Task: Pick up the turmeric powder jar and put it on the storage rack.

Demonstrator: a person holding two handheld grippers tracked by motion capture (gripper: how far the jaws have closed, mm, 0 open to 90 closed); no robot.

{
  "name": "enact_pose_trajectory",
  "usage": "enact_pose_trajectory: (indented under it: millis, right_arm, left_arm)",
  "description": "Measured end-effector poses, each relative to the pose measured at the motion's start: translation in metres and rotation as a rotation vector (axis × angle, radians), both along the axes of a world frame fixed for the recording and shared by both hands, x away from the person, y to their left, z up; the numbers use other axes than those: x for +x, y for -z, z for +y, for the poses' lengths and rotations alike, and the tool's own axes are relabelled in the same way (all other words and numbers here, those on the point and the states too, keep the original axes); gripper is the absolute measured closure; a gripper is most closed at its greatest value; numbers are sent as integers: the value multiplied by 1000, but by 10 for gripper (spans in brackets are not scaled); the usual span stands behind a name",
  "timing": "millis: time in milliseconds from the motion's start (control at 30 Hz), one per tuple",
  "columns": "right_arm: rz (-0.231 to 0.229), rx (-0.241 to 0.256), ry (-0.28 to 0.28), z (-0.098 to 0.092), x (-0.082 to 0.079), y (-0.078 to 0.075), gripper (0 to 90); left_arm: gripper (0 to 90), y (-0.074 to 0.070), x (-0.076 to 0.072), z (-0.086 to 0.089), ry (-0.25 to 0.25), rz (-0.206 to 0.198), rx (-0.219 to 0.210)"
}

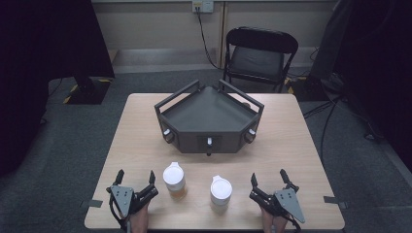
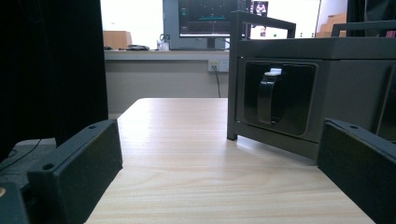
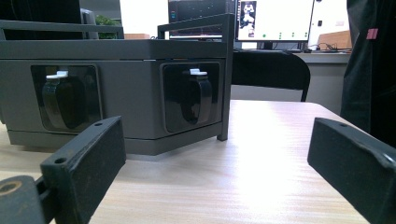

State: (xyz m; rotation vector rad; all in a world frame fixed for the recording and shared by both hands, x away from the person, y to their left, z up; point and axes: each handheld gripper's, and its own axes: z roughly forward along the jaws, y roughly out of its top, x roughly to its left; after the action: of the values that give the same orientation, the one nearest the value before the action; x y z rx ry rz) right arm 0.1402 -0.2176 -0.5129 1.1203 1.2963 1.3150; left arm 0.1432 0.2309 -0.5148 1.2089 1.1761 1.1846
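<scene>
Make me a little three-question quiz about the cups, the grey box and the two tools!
1. True or false: both tools are open.
2. How many cups stand between the left tool and the right tool?
3. Which cup is nearer the left tool: A) the amber cup or B) the white cup?

Key
1. True; each one's jaws stand wide apart, holding nothing.
2. Two, both with white lids, on the table in front of the grey box.
3. A.
</scene>
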Motion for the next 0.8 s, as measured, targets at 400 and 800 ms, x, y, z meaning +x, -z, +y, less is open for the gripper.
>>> enact_pose_trajectory:
  millis: [400,800]
  right_arm:
    - [0,0,1,0,0,0,29]
    - [0,0,1,0,0,0,29]
  left_arm:
    - [0,-7,5,10,58,36,-16]
    - [0,-30,3,20,123,28,-65]
